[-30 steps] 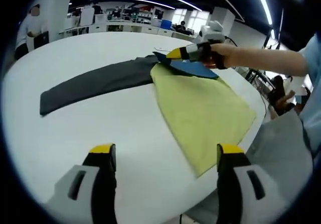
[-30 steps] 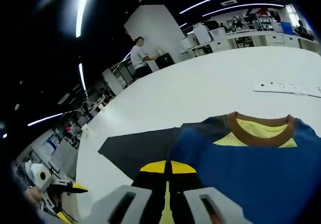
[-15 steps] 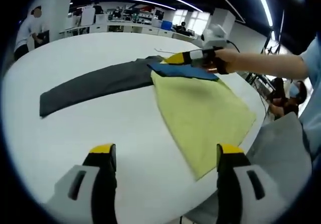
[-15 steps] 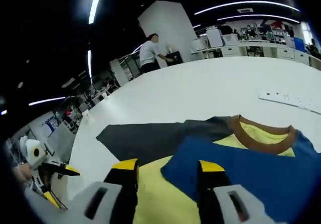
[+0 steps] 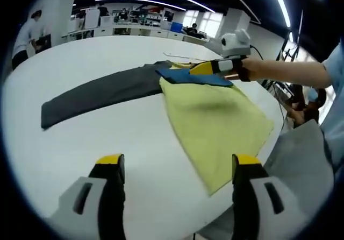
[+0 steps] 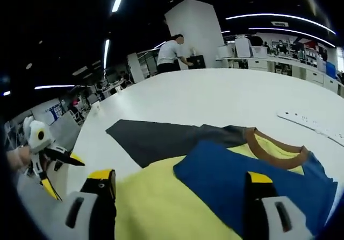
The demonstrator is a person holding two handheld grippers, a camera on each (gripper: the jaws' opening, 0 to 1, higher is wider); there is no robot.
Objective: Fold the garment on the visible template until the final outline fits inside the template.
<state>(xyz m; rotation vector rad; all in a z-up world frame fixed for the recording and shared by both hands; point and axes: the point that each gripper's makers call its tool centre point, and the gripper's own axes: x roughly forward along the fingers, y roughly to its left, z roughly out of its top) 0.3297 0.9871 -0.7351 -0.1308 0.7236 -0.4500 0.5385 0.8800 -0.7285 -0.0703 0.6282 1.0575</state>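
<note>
- I held my left gripper (image 5: 172,167) low over the near edge of the white table (image 5: 80,143), jaws spread wide with nothing between them; I judged it was parked there so as not to disturb the cloth.
- My right gripper (image 6: 180,183) hung over the far end of the shirt (image 5: 215,116), its jaws likewise wide apart and empty, blue cloth showing in the gap below them.
- The shirt lay flat near the table's right edge, yellow side up, with a blue flap (image 6: 252,181) turned over onto it by the brown collar (image 6: 277,151); to my eye that was a first fold laid down.
- A dark grey sleeve (image 5: 102,92) lay stretched out straight toward the left, unfolded.
- I could not make out any template outline on the table.
- A white power strip (image 6: 314,126) sat beyond the collar, well apart.
- I saw no containers on the table.
</note>
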